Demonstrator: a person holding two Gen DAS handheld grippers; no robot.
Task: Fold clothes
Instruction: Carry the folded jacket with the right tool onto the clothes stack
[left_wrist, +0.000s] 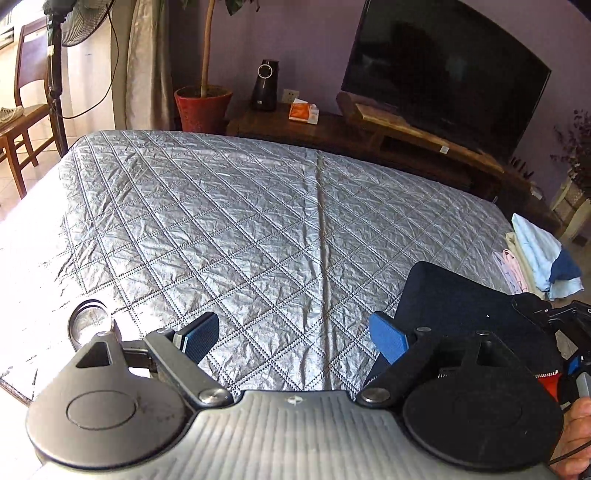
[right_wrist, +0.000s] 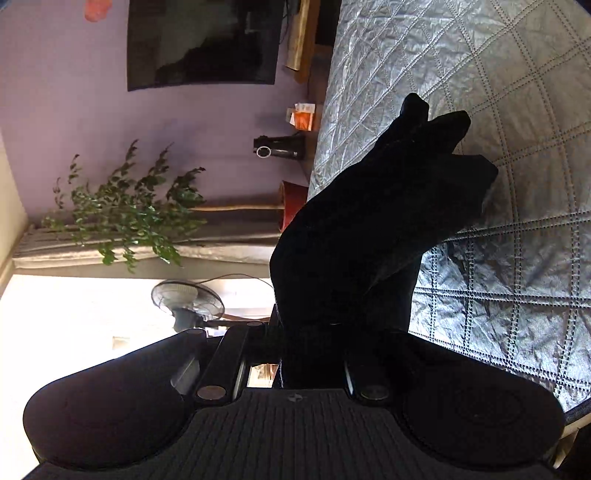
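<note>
Right wrist | right claw (right_wrist: 314, 354) pinching dark garment (right_wrist: 369, 221), long axis running away from claw | left claw (left_wrist: 293, 338) spread

The silver-grey cover (left_wrist: 221, 221) on the bed is quilted in a diamond grid of darker dotted stitching, and a dark navy garment (left_wrist: 454, 295) lies near its right edge. At that edge sits a stack of folded clothes (left_wrist: 535, 254) in light blue, cream, pale pink and one deep blue piece. The left gripper (left_wrist: 293, 341) has blue ribbed pads (left_wrist: 388, 338) on black and grey metal arms; behind the bed the wall (left_wrist: 306, 48) is lilac and the plant pot (left_wrist: 203, 107) red.
</note>
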